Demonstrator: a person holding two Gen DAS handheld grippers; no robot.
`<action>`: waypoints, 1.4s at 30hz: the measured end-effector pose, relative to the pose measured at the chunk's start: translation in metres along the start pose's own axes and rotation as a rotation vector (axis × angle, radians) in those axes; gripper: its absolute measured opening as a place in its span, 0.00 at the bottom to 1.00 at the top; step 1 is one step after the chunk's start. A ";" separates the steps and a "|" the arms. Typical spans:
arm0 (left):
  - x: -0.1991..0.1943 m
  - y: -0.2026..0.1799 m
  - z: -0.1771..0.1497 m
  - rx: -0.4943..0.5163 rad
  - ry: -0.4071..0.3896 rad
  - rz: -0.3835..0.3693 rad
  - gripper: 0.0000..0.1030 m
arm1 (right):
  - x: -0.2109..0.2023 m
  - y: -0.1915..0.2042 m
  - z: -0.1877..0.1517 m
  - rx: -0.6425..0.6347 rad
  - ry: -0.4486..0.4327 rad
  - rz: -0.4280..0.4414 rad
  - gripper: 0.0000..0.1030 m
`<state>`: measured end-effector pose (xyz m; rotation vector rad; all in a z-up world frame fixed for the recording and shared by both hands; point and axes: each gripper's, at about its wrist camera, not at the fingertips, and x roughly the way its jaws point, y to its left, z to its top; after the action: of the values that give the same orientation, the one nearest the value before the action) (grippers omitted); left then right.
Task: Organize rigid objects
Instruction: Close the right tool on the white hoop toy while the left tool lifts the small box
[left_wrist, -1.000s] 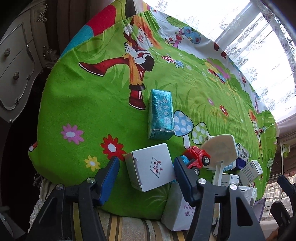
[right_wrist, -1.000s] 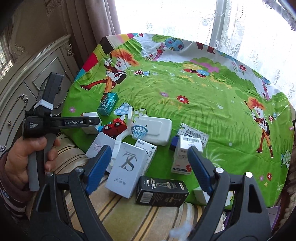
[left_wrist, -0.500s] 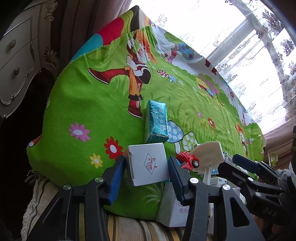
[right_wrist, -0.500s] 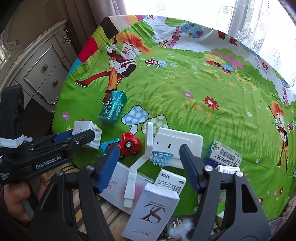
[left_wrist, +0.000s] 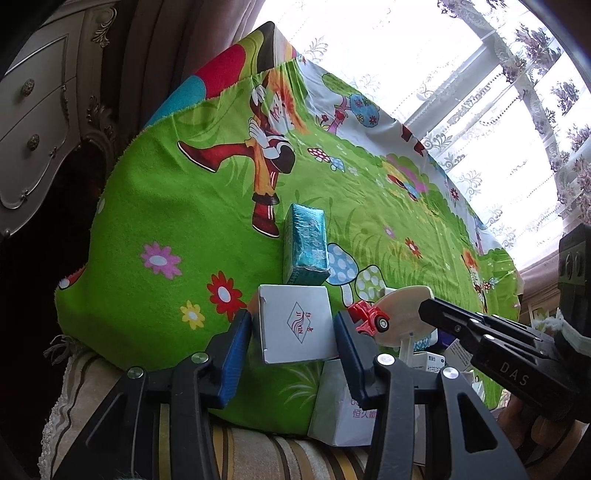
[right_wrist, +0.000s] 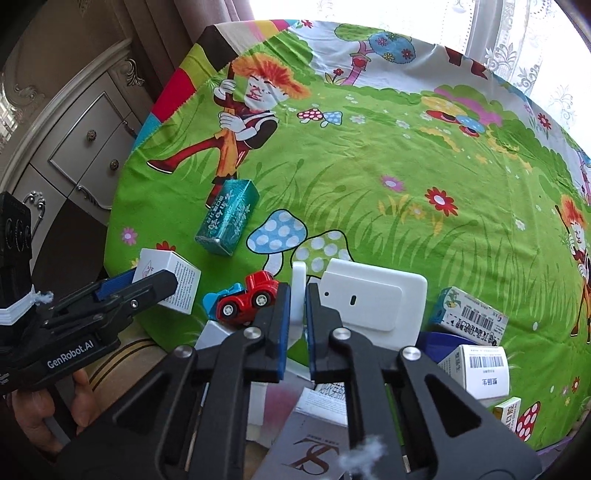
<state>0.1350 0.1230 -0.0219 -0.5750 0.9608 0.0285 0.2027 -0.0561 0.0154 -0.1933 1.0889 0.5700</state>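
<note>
Grippers both engaged at the near edge of a green cartoon tablecloth (right_wrist: 369, 192). Left gripper (left_wrist: 293, 332): blue fingers (left_wrist: 234, 354) flank a white box (left_wrist: 295, 323) with a red logo, pads pressing its two sides, box sitting at the cloth's edge. Right gripper (right_wrist: 295, 325): jaws clenched on the upright white post (right_wrist: 298, 291) of a toy basketball hoop, whose white backboard (right_wrist: 373, 299) lies just to the right. Red toy truck (right_wrist: 247, 297) sits immediately left of the post. Teal packet (right_wrist: 227, 218) lies farther back on the cloth. Barcode cartons (right_wrist: 476, 369) are grouped at right. Left hand (right_wrist: 55, 410) grips its tool handle.
</note>
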 end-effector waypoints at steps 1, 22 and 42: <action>0.000 -0.001 0.000 0.003 -0.001 0.000 0.46 | -0.002 0.001 0.000 -0.005 -0.006 -0.001 0.10; -0.027 -0.011 -0.004 0.012 -0.076 -0.041 0.45 | -0.081 -0.013 -0.006 0.052 -0.190 0.042 0.09; -0.068 -0.124 -0.065 0.239 -0.036 -0.227 0.45 | -0.185 -0.107 -0.129 0.245 -0.293 -0.064 0.09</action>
<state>0.0790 0.0020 0.0585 -0.4575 0.8443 -0.2747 0.0961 -0.2633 0.1047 0.0681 0.8552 0.3890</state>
